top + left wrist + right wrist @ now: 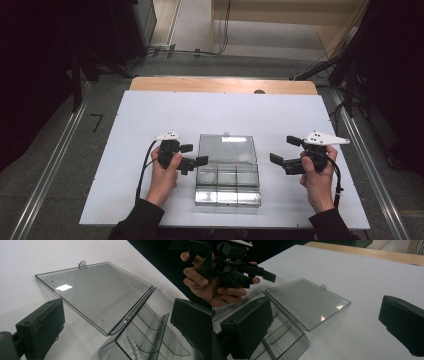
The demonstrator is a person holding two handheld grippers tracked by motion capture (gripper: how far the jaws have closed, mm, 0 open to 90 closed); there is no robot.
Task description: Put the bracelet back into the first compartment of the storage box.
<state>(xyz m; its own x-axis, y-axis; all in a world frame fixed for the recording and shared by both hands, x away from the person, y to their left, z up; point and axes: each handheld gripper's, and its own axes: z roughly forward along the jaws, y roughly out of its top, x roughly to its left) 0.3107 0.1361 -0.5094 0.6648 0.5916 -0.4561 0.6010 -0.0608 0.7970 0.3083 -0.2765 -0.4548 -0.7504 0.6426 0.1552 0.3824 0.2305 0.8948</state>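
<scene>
The clear plastic box (pixel 227 175) lies open near the middle of the white surface (pixel 150 115), toward the person's edge. Its lid (pixel 227 148) is folded flat on the far side, hanging tab pointing away from the person, and the compartment tray (pixel 227 184) sits on the near side. With the lid thrown back, the box's long axis runs away from the person, while the hinge (pixel 135 310) runs left to right across the surface. The tray has curved dividers forming at least 3 compartments; in the left tool view some small white beads (pixel 131 343) lie along its bottom.

The left tool (pixel 192 155) sits just beside the box's left edge, jaws apart and holding nothing. The right tool (pixel 285 152) hovers a little off the right edge, also spread wide and empty.

As a judgement, the risk is in the light, slick plastic: a one-sided push could slide or spin the box, and lifting the lid quickly could tip the tray and scatter the beads.
</scene>
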